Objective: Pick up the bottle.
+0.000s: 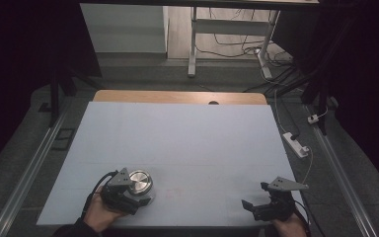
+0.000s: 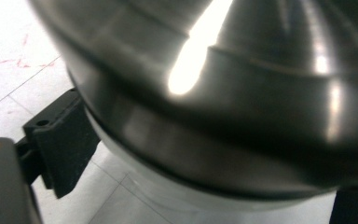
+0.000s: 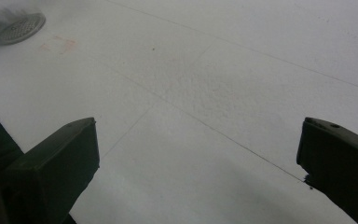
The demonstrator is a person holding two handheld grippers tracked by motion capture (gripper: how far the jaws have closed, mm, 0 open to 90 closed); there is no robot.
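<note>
A round, domed, shiny metal piece (image 1: 140, 181) rests on the pale board (image 1: 177, 133) near its front left. My left gripper (image 1: 137, 194) reaches it from the left, held by a hand. In the left gripper view the metal dome (image 2: 242, 93) sits between the jaws of my left gripper (image 2: 205, 172). One black pad (image 2: 63, 142) lies against its lower rim, and the other pad peeks out at the bottom right. My right gripper (image 1: 256, 197) rests open at the front right, with bare board between its jaws (image 3: 200, 144). The metal piece (image 3: 16, 28) shows far off in the right gripper view, at the top left.
Faint red marks (image 1: 174, 192) lie on the board just right of the metal piece. A wooden table edge (image 1: 177, 97) runs behind the board. A white power strip (image 1: 296, 144) and cables lie on the floor to the right. White desk legs (image 1: 192, 44) stand at the back.
</note>
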